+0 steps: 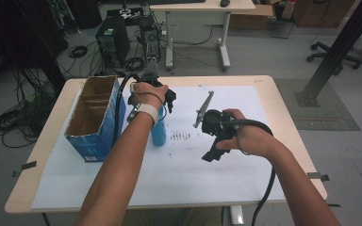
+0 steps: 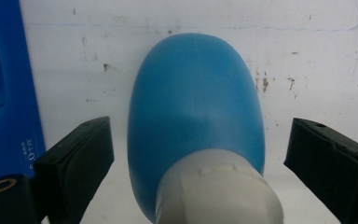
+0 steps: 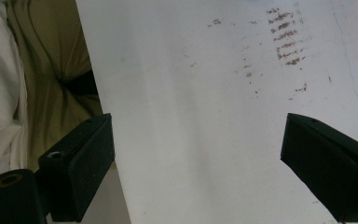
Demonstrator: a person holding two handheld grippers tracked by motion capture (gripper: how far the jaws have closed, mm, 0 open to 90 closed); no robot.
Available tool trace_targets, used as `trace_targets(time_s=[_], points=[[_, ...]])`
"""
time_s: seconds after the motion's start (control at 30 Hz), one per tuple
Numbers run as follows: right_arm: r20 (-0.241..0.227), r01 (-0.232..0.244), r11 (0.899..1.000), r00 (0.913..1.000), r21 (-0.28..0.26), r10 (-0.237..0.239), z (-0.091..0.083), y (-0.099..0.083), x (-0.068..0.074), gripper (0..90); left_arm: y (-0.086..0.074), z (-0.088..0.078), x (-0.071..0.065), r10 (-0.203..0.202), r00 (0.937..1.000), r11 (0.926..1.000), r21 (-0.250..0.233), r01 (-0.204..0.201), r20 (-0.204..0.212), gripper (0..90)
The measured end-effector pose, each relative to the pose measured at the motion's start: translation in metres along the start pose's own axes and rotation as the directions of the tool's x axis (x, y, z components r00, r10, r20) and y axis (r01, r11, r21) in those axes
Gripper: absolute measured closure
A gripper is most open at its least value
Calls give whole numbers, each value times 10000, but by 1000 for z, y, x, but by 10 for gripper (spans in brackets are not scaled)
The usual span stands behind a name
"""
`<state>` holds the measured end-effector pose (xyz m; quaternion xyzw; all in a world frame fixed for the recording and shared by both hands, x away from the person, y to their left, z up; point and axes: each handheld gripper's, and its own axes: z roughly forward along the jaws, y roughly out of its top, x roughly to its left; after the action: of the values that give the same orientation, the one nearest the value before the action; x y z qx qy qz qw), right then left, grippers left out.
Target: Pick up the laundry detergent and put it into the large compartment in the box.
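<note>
The blue bottle [image 2: 196, 102] is standing at frame centre in the left gripper view, its grey cap [image 2: 219, 191] toward the camera. The left gripper [image 2: 198, 158] is straddling it, jaws apart, pads not touching. The plastic is probably light, smooth and slippery; gripping the body just under the cap is advised. The right gripper [image 3: 198, 163], at lower frame, is hovering with jaws apart, holding nothing.

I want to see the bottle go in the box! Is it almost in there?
Not yet. The blue bottle stands on the white paper beside the open blue box. The left gripper sits over it, fingers either side with gaps, not squeezing. Gripping and moving it probably remain. The right gripper is open with nothing between its fingers.
</note>
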<state>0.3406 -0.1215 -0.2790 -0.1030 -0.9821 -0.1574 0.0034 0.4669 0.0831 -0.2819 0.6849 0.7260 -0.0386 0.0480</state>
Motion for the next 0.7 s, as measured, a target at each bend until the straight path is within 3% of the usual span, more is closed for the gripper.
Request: trace_targets(time_s=[0.7], points=[[-35,-13,10000,10000,-43,13,2,-3,-1,98,1,14,0,96,9999,9999,96,-95,-127,147]])
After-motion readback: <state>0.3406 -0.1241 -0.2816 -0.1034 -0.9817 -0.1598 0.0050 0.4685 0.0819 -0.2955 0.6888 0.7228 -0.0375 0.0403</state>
